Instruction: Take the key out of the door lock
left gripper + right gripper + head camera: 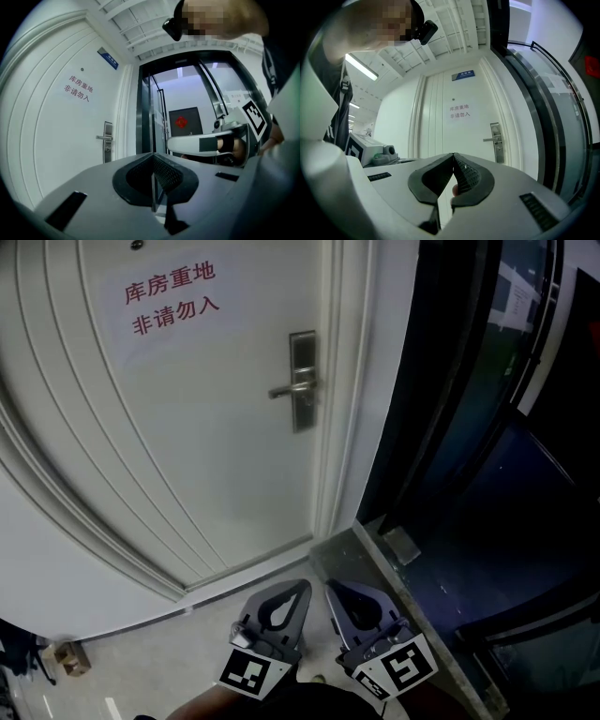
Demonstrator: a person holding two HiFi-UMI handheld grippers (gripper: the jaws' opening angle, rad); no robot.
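Observation:
A white door (187,427) carries a metal lock plate (302,381) with a lever handle (289,389) pointing left. The plate also shows in the left gripper view (108,140) and the right gripper view (497,140). A small metal bit sits under the lever, too small to tell as a key. My left gripper (302,585) and right gripper (330,583) hang side by side low in the head view, well short of the door. Both are shut with nothing between the jaws. The same holds for the left gripper (153,154) and right gripper (453,154) in their own views.
A paper sign with red characters (172,298) hangs on the door. Dark glass panels (487,427) stand to the right behind a stone threshold (375,559) with a small block (401,545). A small cardboard piece (67,655) lies on the floor at lower left.

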